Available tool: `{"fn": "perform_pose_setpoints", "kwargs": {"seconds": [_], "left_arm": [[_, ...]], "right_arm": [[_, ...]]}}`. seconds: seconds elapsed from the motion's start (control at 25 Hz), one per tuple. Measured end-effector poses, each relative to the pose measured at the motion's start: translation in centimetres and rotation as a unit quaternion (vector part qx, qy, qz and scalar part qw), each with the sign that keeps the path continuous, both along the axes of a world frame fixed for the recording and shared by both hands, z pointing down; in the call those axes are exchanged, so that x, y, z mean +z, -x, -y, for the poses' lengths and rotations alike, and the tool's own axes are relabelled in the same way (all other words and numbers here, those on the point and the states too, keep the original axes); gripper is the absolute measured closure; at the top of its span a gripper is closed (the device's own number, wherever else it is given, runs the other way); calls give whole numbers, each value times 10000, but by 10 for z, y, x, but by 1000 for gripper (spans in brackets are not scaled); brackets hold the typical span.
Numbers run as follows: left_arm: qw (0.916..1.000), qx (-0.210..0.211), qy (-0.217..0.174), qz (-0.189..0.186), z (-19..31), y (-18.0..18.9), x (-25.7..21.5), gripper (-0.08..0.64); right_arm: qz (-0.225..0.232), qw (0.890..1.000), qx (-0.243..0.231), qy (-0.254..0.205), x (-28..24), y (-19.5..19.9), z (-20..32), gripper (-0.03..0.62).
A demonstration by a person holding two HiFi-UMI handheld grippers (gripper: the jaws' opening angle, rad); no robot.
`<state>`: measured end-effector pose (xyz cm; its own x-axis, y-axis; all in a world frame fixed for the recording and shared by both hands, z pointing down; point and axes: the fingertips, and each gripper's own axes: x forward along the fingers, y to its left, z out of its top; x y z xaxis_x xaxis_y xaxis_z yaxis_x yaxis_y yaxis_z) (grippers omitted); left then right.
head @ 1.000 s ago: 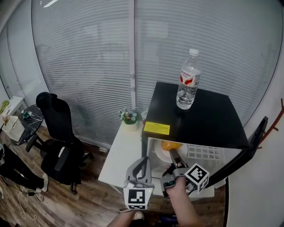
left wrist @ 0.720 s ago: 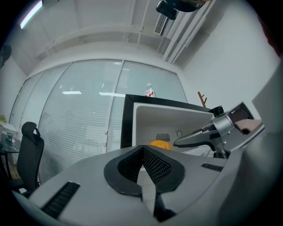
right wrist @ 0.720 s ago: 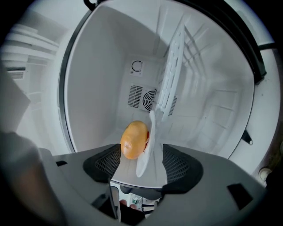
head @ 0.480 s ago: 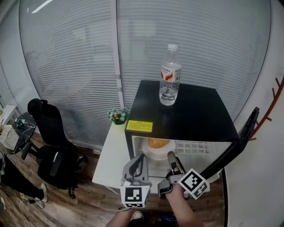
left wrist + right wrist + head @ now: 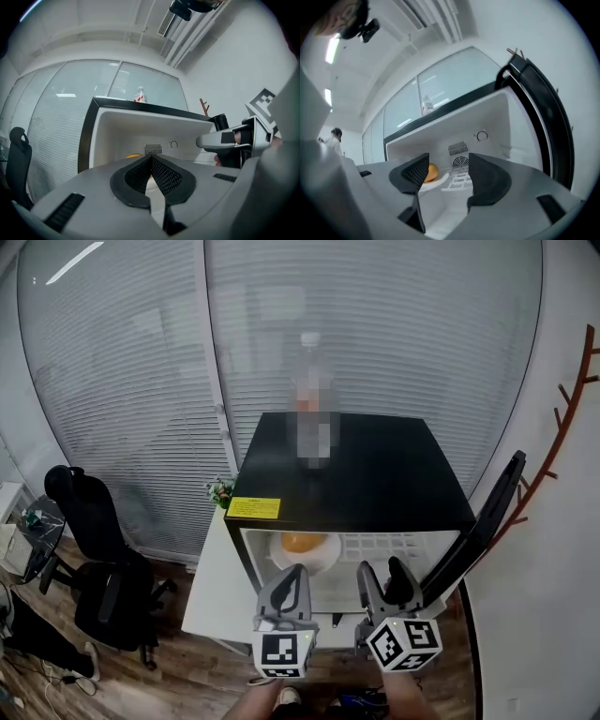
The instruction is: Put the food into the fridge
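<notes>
An orange fruit [image 5: 300,542] lies on a white plate [image 5: 323,558] on the shelf inside the small black fridge [image 5: 375,474], whose door [image 5: 478,521] stands open at the right. The fruit [image 5: 431,172] also shows in the right gripper view, past the jaws. My left gripper [image 5: 292,579] is shut and empty, just in front of the fridge opening. My right gripper [image 5: 382,576] is open and empty, beside it to the right. A sliver of the fruit [image 5: 133,155] peeks above the left gripper's shut jaws.
A water bottle [image 5: 312,418] stands on top of the fridge. The fridge rests on a white table [image 5: 211,577] with a small plant [image 5: 221,491] at its back. A black office chair [image 5: 89,549] is at the left. A wire shelf [image 5: 394,545] fills the fridge's right side.
My right gripper has drawn back out of the fridge, leaving the plate with the fruit on the shelf. The head view has swung so the fridge sits more central.
</notes>
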<state>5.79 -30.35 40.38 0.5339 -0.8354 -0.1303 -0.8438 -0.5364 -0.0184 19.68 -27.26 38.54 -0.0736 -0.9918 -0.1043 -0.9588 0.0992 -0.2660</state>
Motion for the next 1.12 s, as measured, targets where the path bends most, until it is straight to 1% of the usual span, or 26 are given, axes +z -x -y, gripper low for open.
{"fn": "perform_pose_setpoints", "kwargs": {"seconds": [0.04,0.12,0.28,0.36,0.48,0.56,0.68,0.96,1.12], "left_arm": [[10000,18,2,16,-1,-3,0,534],[10000,44,-4,26,-4,-10,0,534],[9999,67,-58,-100,-9,-21,-5,534],[10000,85,-30,12,-11,-23,-1,534],[9999,100,-5,109,-13,-25,3,534],[9999,90,-17,120,-14,-26,3,534],[9999,73,-30,126,-15,-27,4,534],[9999,15,-32,137,-14,-24,7,534],[10000,-32,-18,56,-12,-22,5,534]], "right_arm": [[-323,9994,14,-77,-2,0,-2,310],[-768,9967,8,-245,-4,-1,-6,322],[-1364,9889,187,-550,-9,-3,-14,439],[-1538,9860,294,-578,-10,-2,-17,486],[-1607,9854,325,-466,-4,-1,-16,543],[-1663,9848,316,-382,0,1,-14,549],[-1833,9818,312,-376,3,4,-12,557],[-1750,9833,305,-393,4,5,-9,557],[-1748,9833,296,-413,4,5,-7,557]]}}
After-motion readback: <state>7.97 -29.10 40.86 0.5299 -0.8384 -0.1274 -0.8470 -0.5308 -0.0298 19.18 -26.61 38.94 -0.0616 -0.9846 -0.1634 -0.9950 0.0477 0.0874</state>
